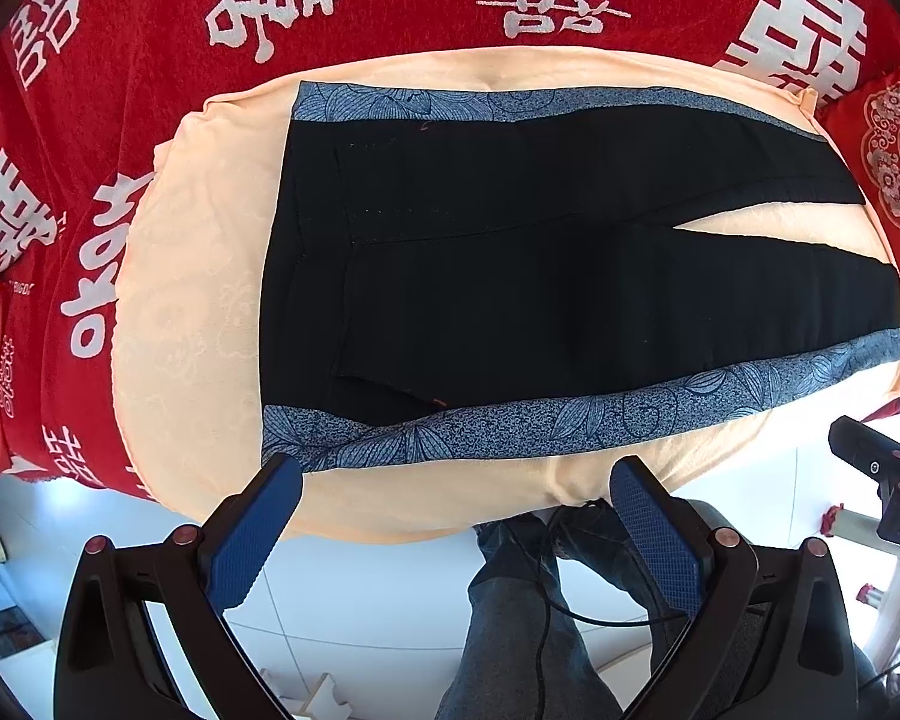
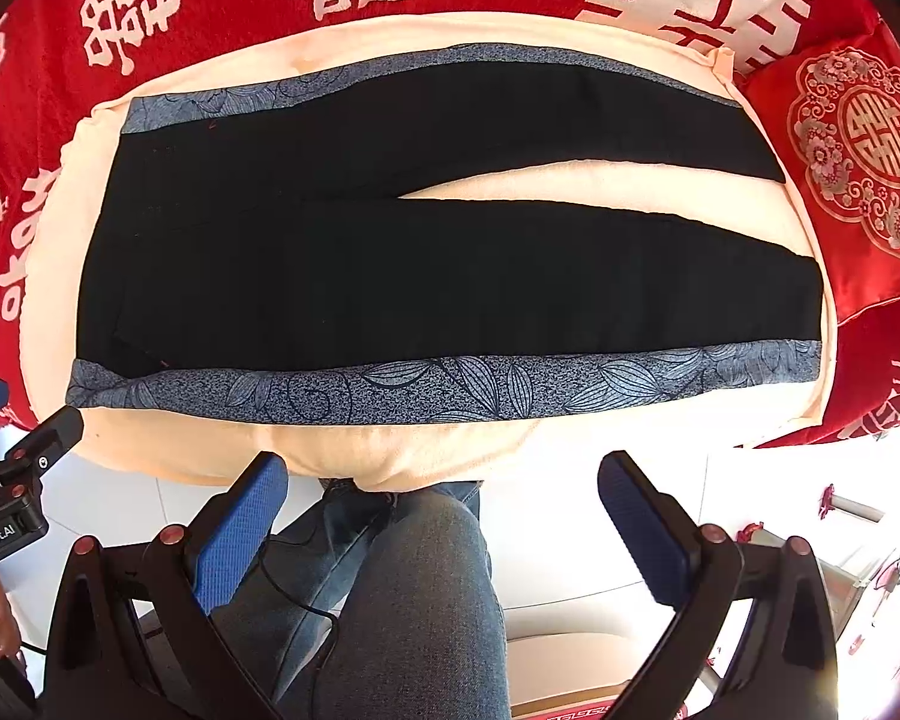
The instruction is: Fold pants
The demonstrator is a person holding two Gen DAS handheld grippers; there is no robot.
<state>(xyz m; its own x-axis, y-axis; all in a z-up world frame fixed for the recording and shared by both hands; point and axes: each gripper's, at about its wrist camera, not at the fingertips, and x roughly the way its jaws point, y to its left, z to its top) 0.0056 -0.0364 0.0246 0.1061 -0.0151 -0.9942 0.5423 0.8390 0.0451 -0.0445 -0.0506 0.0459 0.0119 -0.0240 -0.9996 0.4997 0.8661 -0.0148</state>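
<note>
Black pants with blue floral side stripes lie flat on a peach cloth, waistband to the left, the two legs spread slightly apart to the right. They also show in the right wrist view. My left gripper is open and empty, hovering off the near edge of the cloth, close to the near floral stripe. My right gripper is open and empty, also off the near edge, further along the legs. Each gripper shows at the edge of the other's view.
The peach cloth lies on a red bedspread with white characters. A red embroidered cushion sits just beyond the leg ends. The person's jeans-clad legs and a cable are below the grippers, over a white tiled floor.
</note>
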